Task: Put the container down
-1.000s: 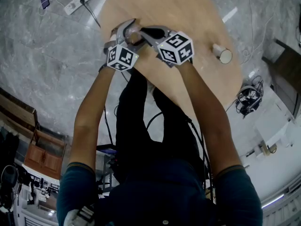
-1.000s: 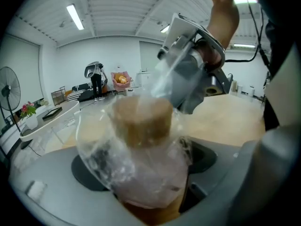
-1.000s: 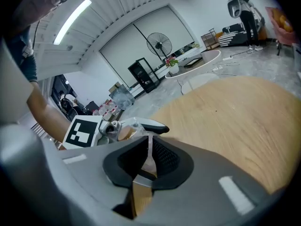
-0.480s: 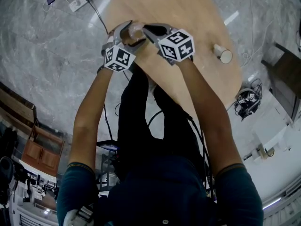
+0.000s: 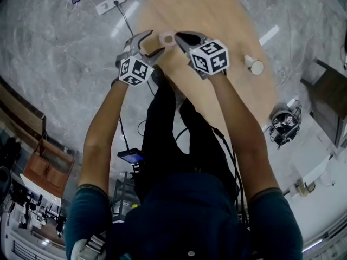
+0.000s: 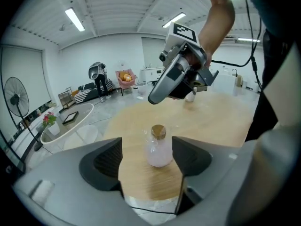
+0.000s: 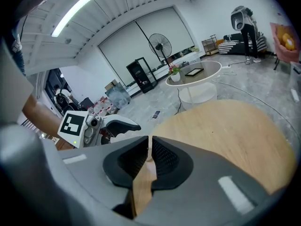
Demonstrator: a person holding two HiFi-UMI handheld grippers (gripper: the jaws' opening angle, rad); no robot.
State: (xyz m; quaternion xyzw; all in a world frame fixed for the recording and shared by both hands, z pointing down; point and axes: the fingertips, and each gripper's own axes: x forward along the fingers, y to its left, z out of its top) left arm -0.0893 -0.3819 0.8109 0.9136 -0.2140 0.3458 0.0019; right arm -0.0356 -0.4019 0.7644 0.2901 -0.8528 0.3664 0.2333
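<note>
A: What is hard to read here?

B: In the right gripper view the container (image 6: pixel 158 149) is almost wholly hidden. The right gripper (image 7: pixel 149 150) has its jaws drawn together to a thin slit, holding nothing, and only a pale sliver shows behind them. From the head view only the container's cork top shows, small, between the two gripper tips. The person's torso and arms fill the lower half of that view.

A: And the left gripper (image 5: pixel 153 41)?

B: Its jaws stand apart and have just been closing. The container shows in the gap between them, a little beyond the tips, and neither pad touches it.

A: Where is the container, then?

B: It stands on the round wooden table (image 5: pixel 217 15), near the edge closest to the person, with no jaw gripping it.

A: How does it point?

B: It is upright, with its long axis vertical, the cork on top and the rounded pale-pink body on the wood. What is inside cannot be made out.

A: Anything else unclear?

B: A small white cylinder (image 5: pixel 254 64) sits near the table's far right edge. Whether it stands or lies cannot be told.
</note>
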